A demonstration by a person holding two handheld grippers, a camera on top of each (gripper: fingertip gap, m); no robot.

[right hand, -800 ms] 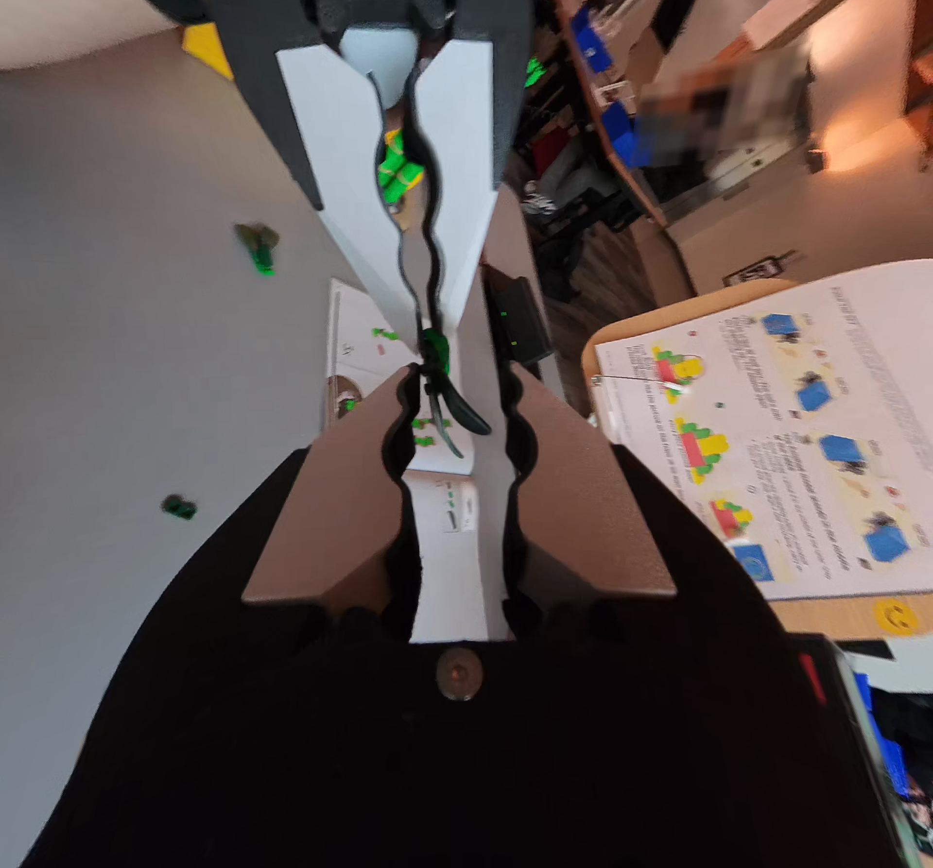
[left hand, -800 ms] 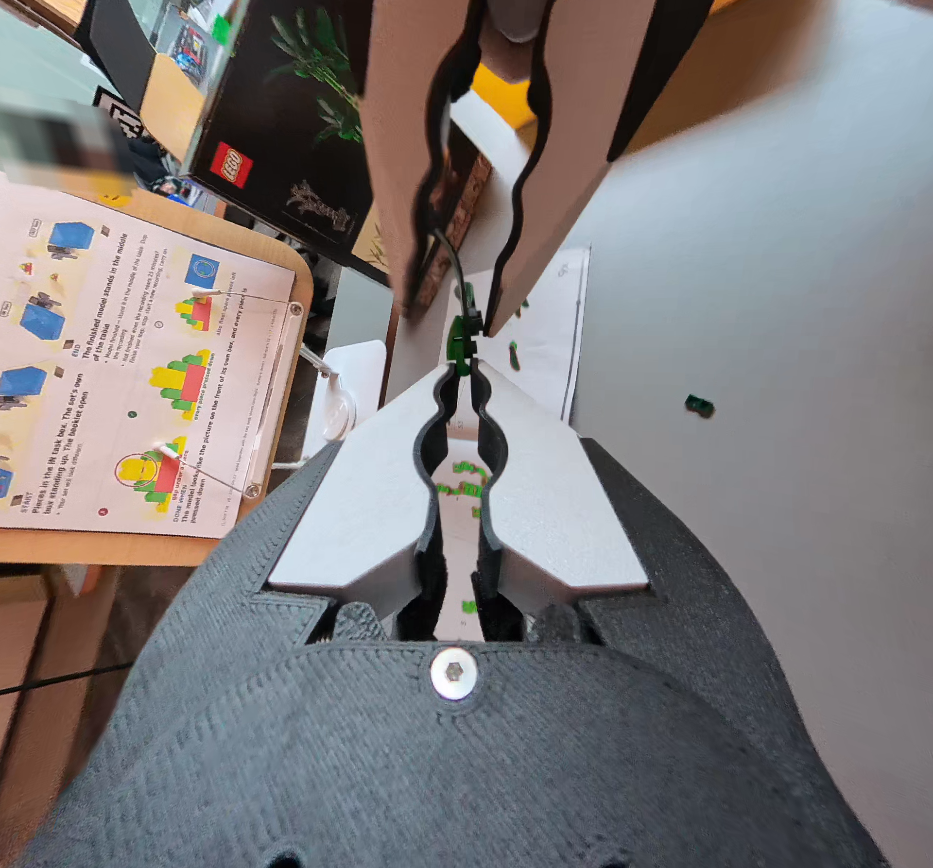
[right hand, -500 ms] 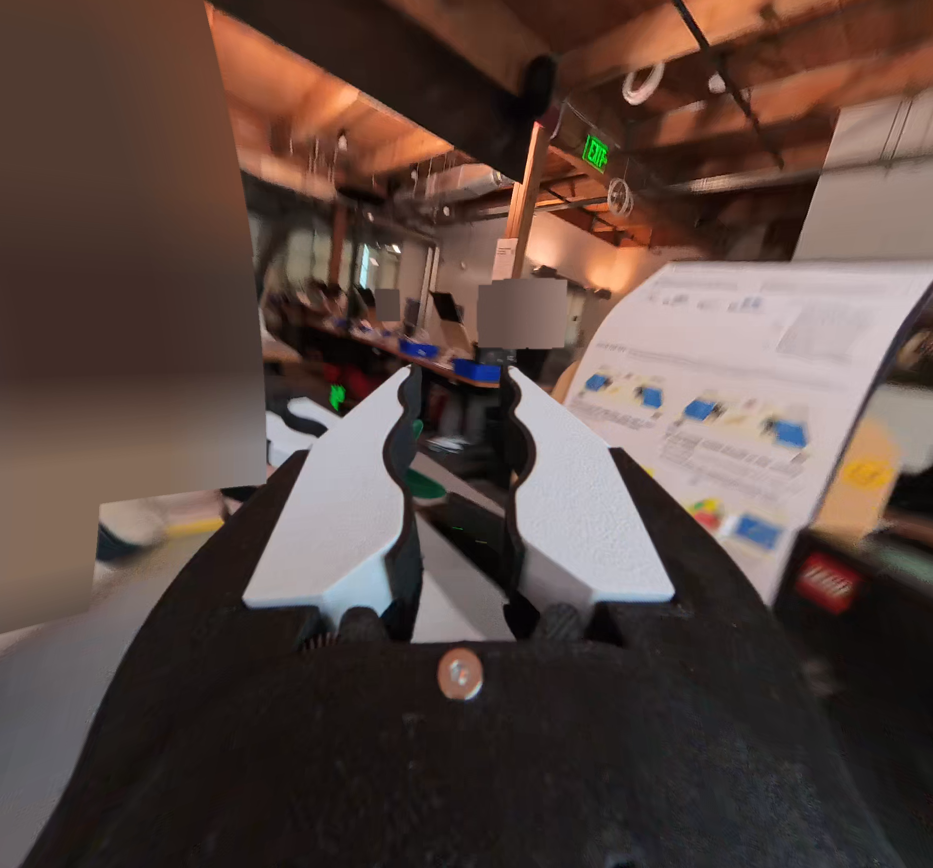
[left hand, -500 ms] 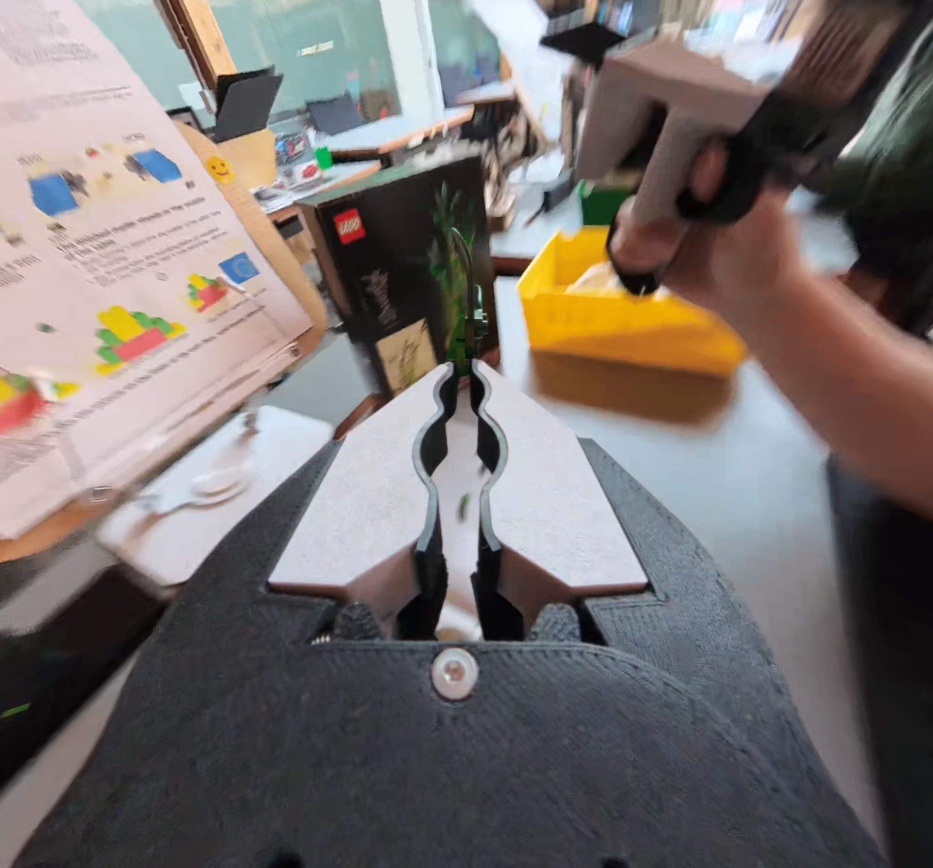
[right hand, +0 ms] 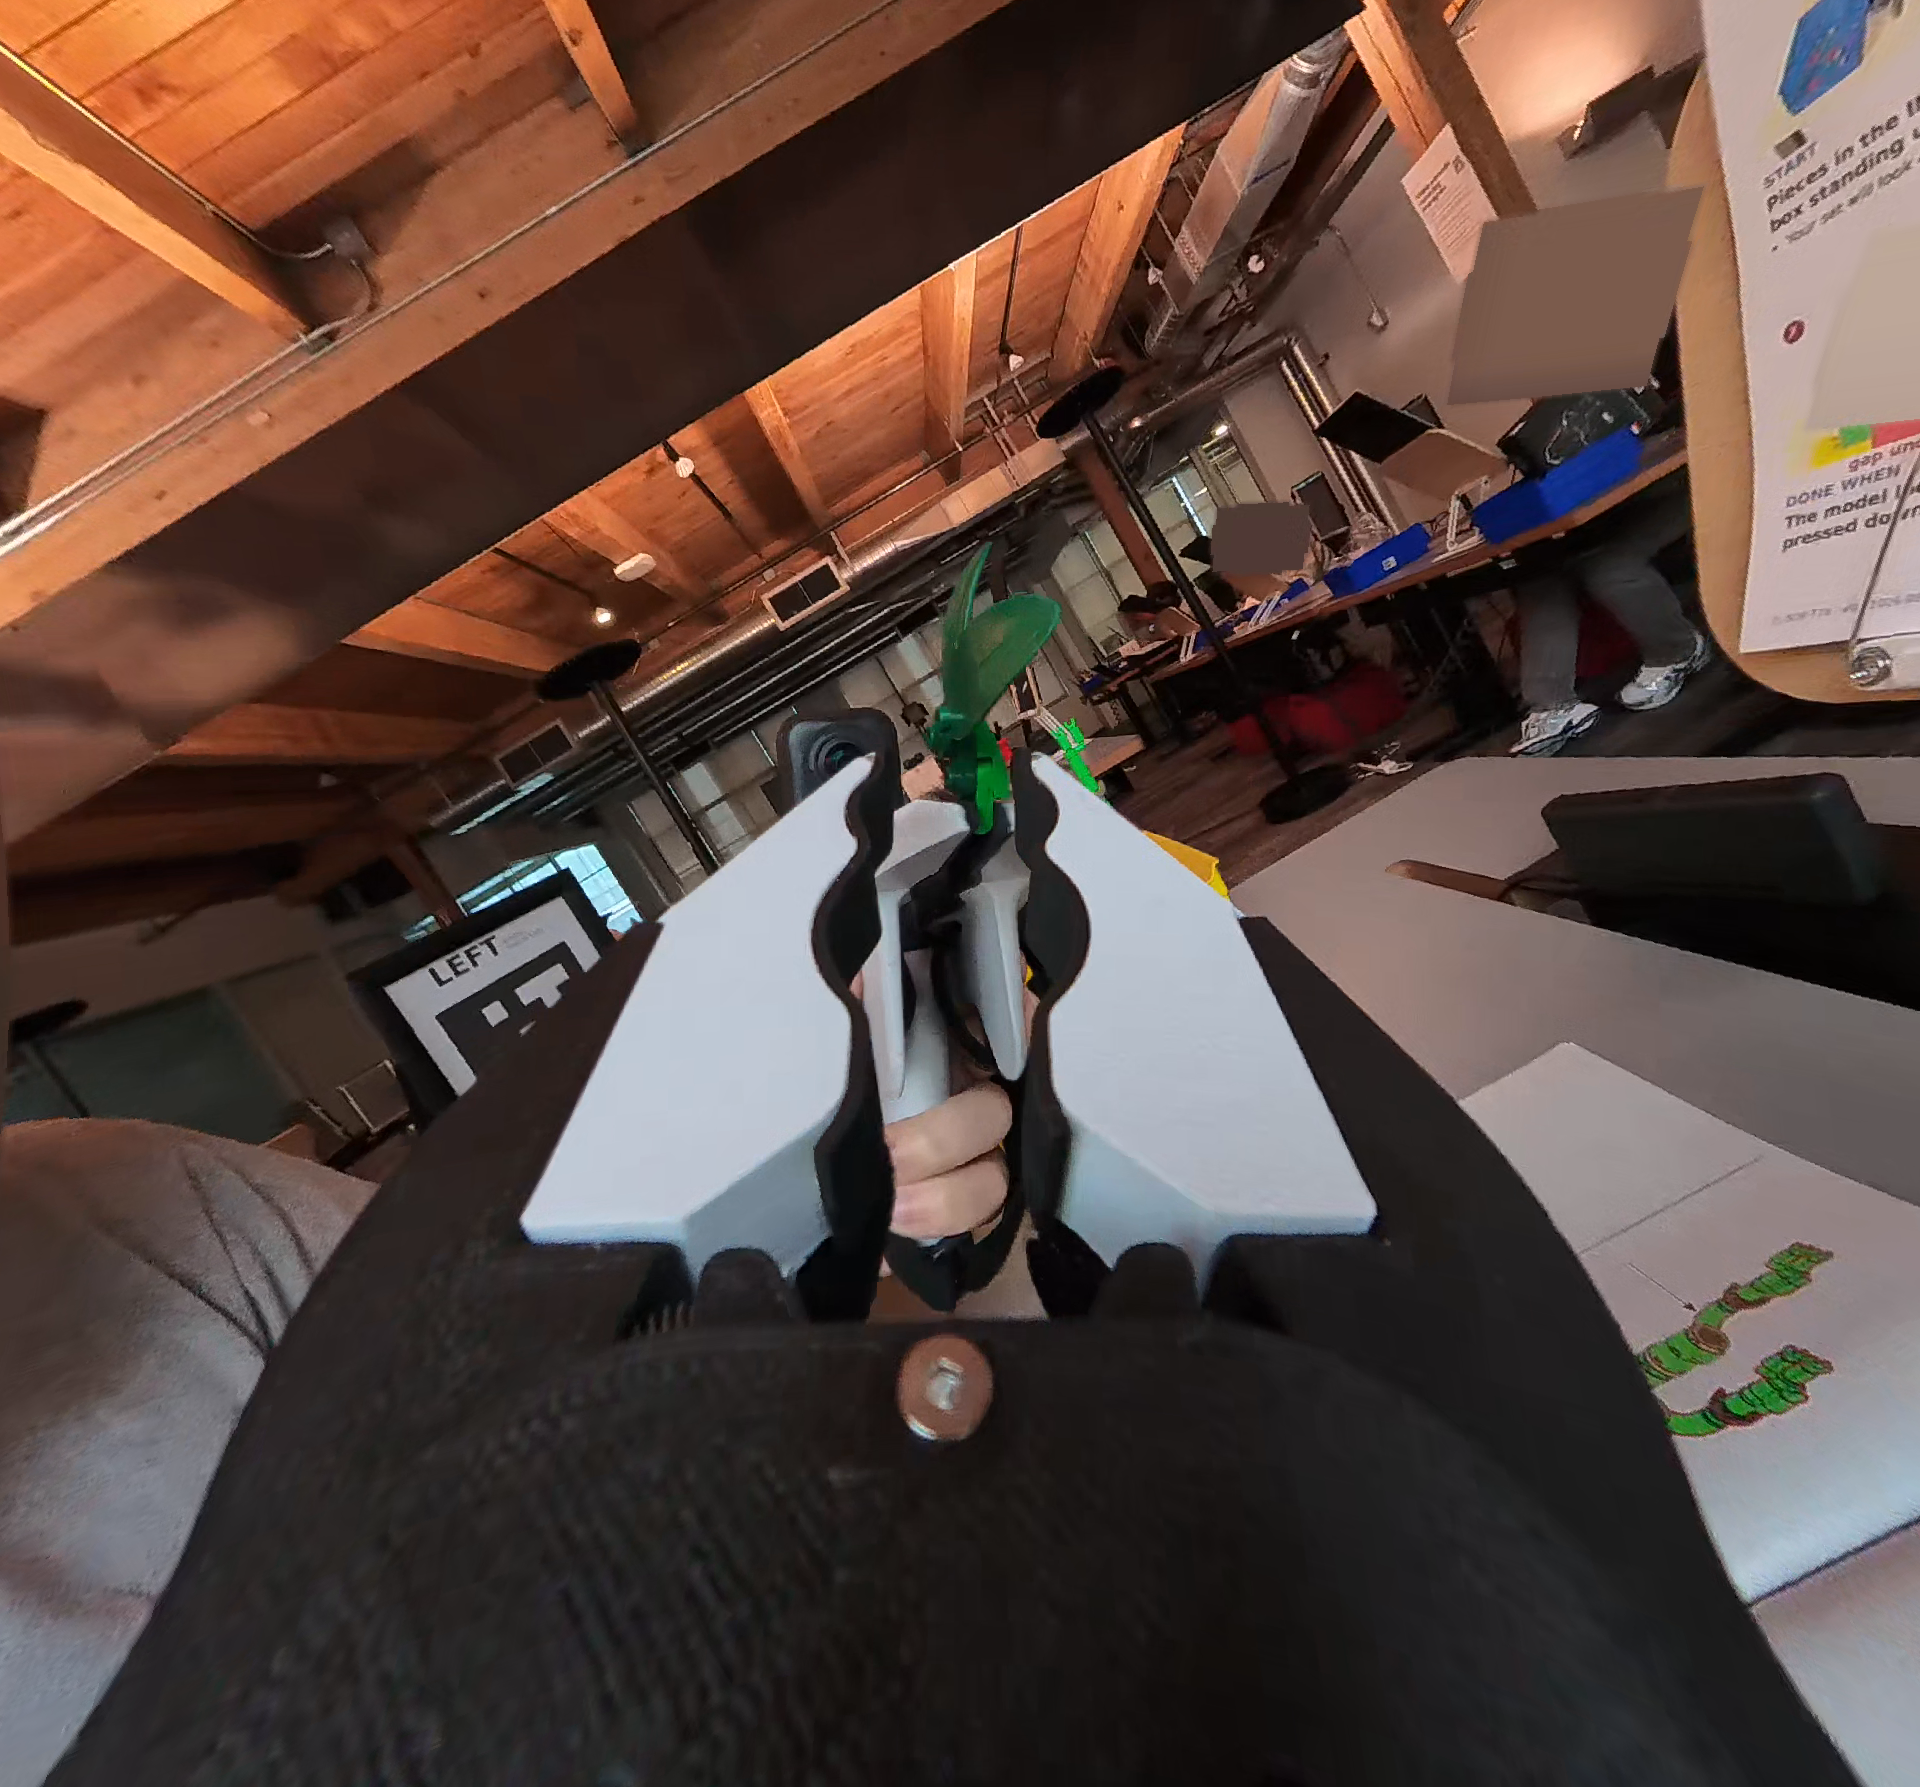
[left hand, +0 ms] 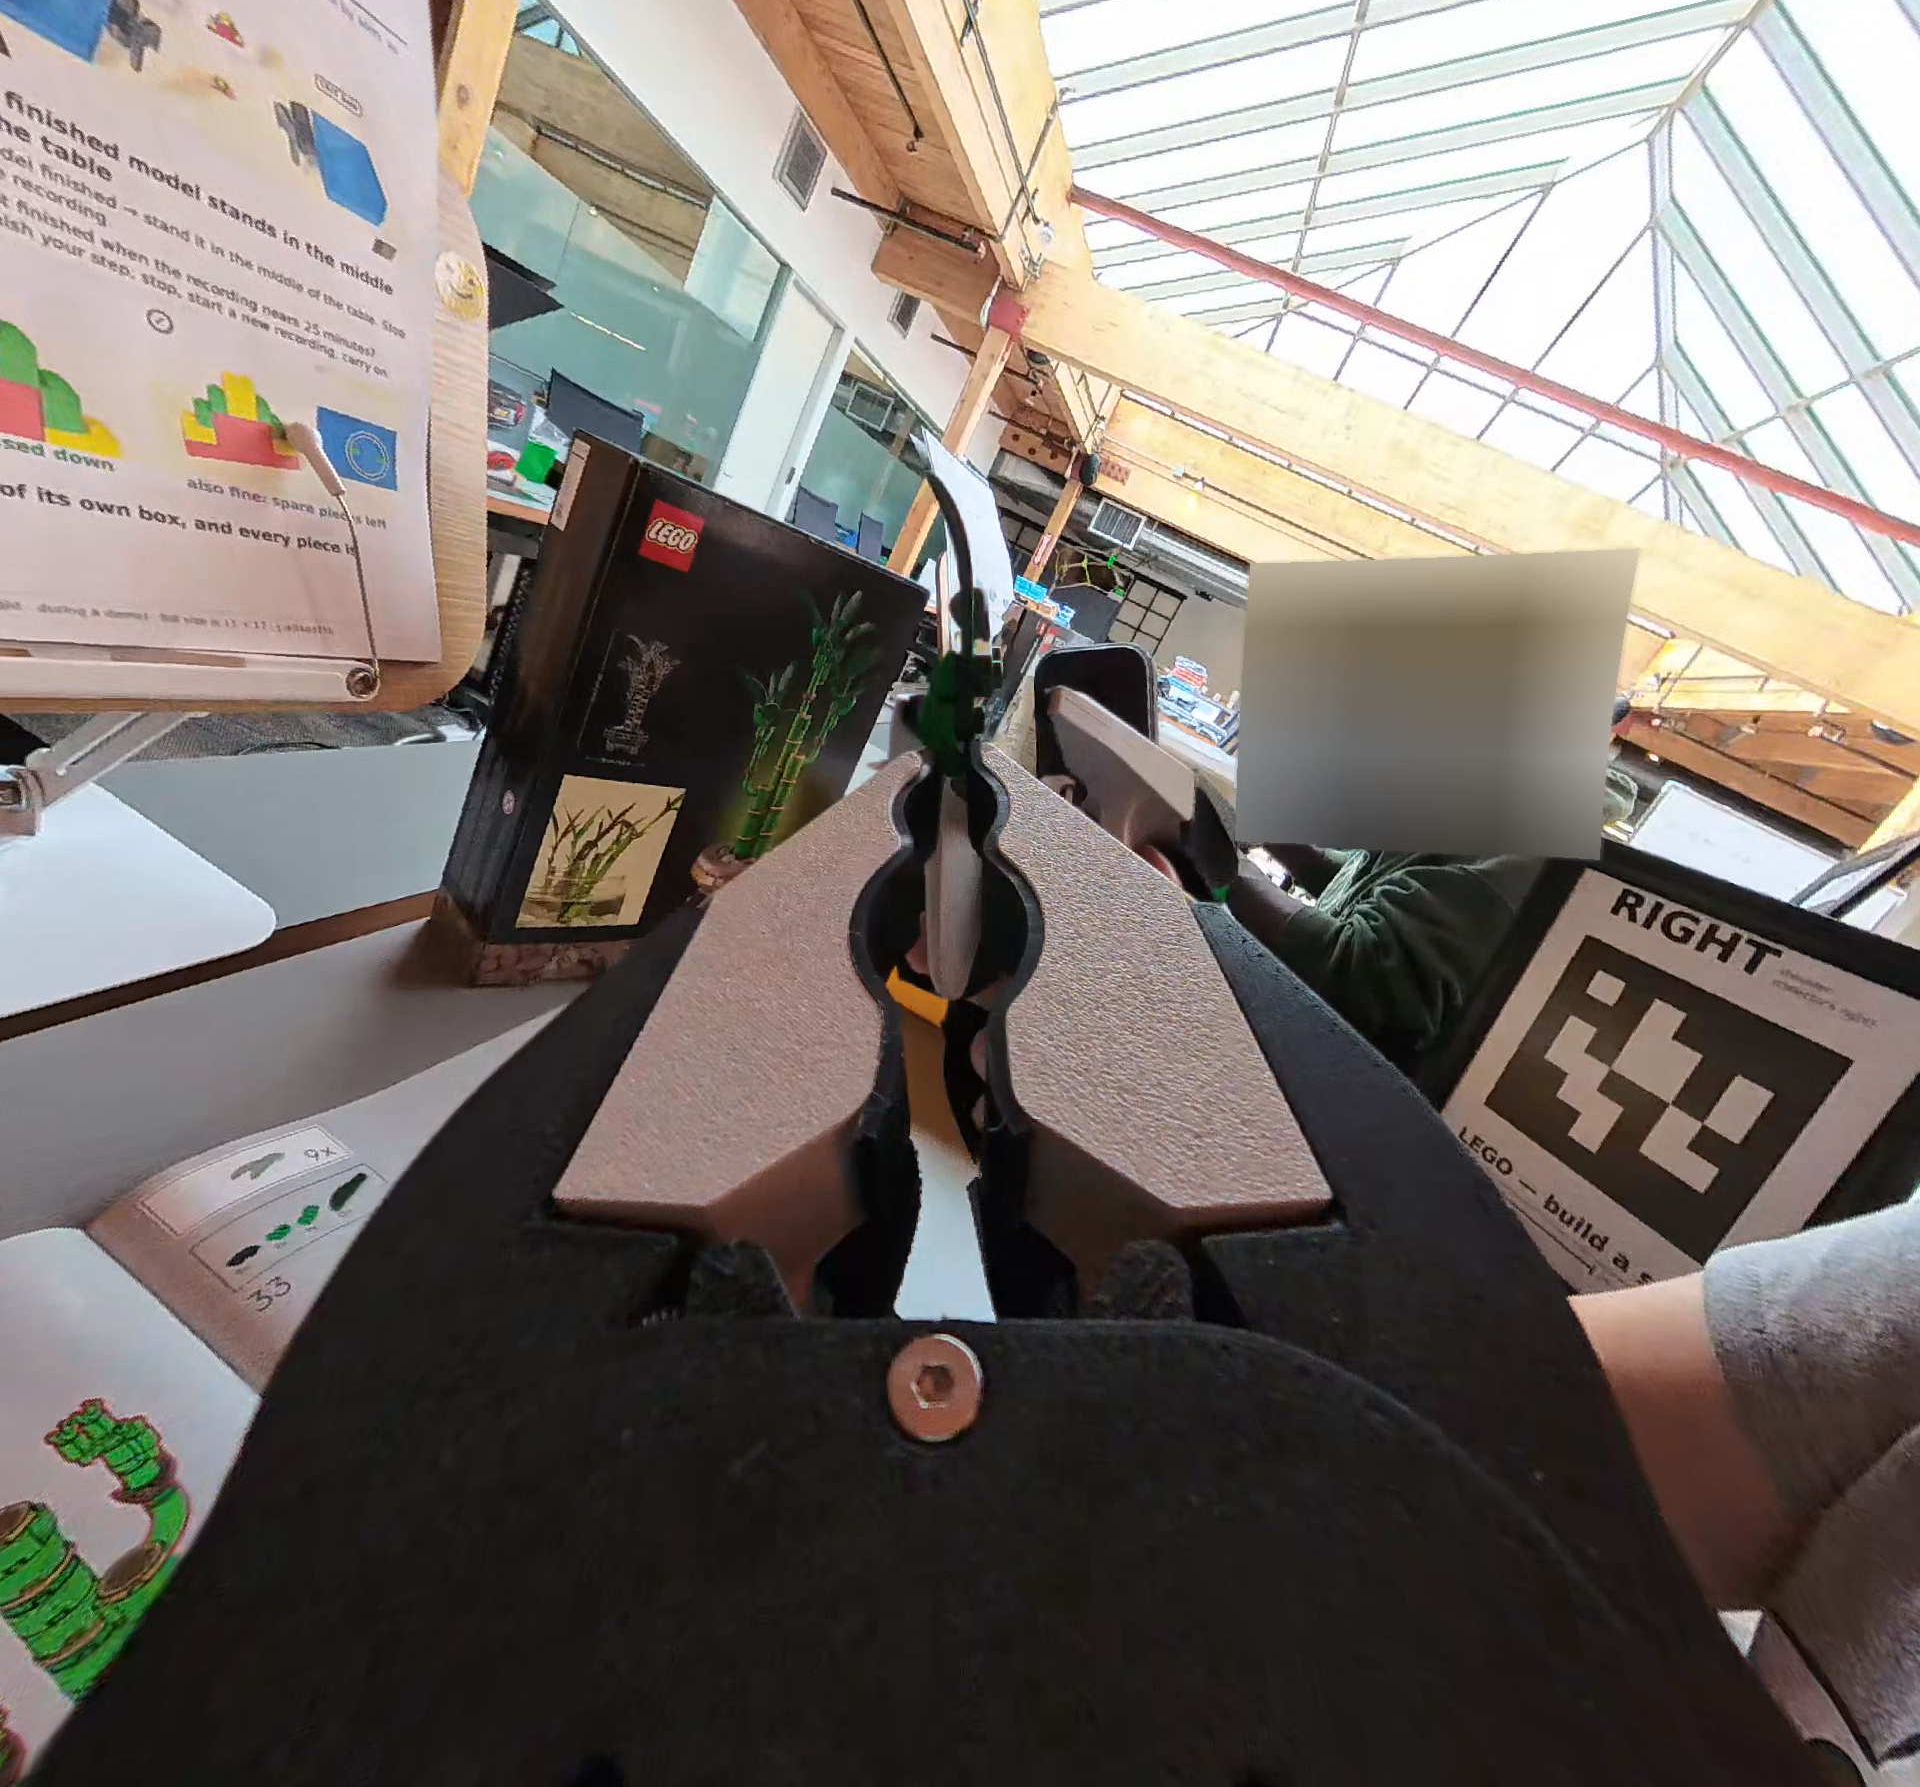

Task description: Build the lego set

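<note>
2 green leaf blades (right hand: 992,631) rose from a small dark-green leaf cluster (left hand: 951,703), which the left gripper (left hand: 948,763) held clamped between its closed tips, raised off the table and pointed toward the ceiling. The right gripper (right hand: 945,787) faced it with fingers apart, empty, the cluster showing in the gap between its tips. Judging by this, the step in hand was inspecting or re-gripping a leaf sub-assembly. Below lay the open instruction booklet (left hand: 156,1342) showing the green stalk, and the set's box (left hand: 675,729) stood behind. Next, the cluster probably needed carrying to the stalk, which was not in view, and pressing on squarely.
</note>
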